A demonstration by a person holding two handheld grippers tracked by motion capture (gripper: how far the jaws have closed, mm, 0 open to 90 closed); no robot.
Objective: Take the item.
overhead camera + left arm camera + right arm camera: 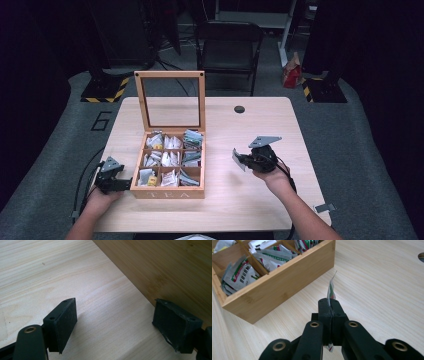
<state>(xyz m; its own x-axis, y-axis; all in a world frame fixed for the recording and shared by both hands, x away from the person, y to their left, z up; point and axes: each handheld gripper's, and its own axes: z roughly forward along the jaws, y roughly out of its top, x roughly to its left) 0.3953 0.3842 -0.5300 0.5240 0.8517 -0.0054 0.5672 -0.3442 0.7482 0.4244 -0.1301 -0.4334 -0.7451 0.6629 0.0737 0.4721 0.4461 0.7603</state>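
A wooden tea box (170,191) with its glass lid up stands left of the table's middle, its compartments packed with tea sachets (192,138). My right gripper (239,159) hovers to the right of the box, shut on one thin sachet (331,291) that sticks up edge-on between the pads, just above the tabletop. The box's side wall (279,288) lies to the left in the right gripper view. My left gripper (120,181) rests on the table against the box's left front corner, jaws wide apart with nothing between them; one pad (175,323) is close to the box wall (162,267).
The light wooden table (250,200) has bare room to the right of the box and in front of it. A dark cable hole (239,109) sits near the far edge. A black chair (227,47) stands beyond the table.
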